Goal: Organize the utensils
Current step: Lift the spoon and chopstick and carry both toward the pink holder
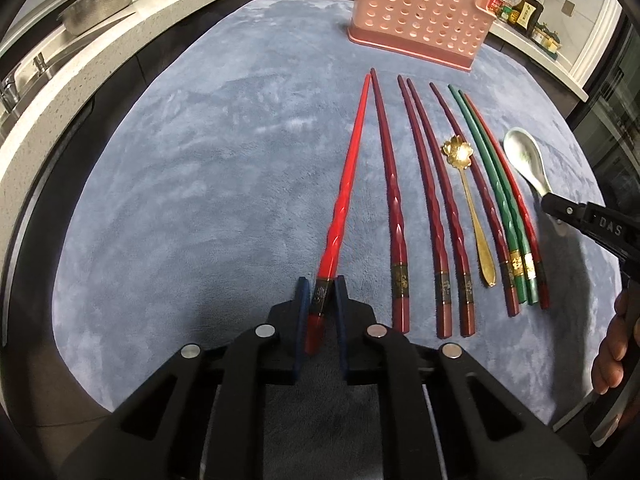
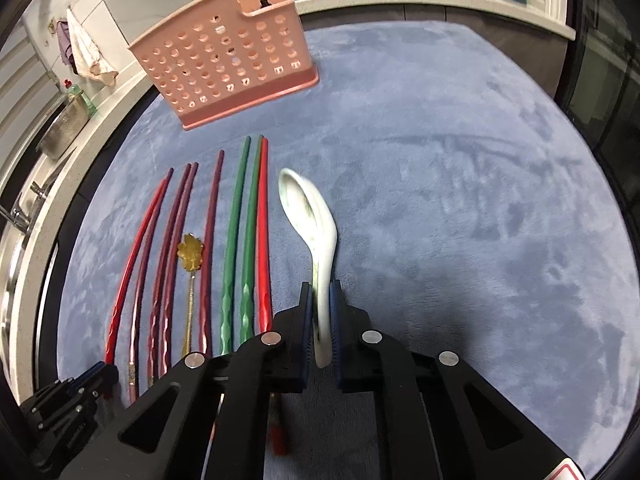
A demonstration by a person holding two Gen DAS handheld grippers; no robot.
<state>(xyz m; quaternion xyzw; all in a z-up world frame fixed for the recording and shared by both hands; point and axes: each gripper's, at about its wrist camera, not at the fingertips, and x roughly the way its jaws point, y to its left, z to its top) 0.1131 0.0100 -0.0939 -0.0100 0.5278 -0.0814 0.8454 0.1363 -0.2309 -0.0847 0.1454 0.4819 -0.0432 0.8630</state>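
Note:
My left gripper [image 1: 320,286] is shut on the thick end of a bright red chopstick [image 1: 352,168] that points away over the blue mat. My right gripper [image 2: 321,294] is shut on the handle of a white ceramic spoon [image 2: 308,208], bowl pointing away; it also shows in the left wrist view [image 1: 524,160]. Several dark red chopsticks [image 1: 424,200], two green chopsticks [image 1: 488,184], another red chopstick [image 2: 262,232] and a gold flower spoon [image 1: 460,156] lie side by side on the mat. A pink perforated utensil holder [image 1: 420,12] stands at the far end.
The blue mat [image 1: 200,184] covers the counter. A metal colander [image 1: 100,4] and a sink tap [image 1: 12,88] are at the left edge. Bottles and jars [image 1: 520,8] stand on the far right counter. A cloth [image 2: 84,48] hangs at the left.

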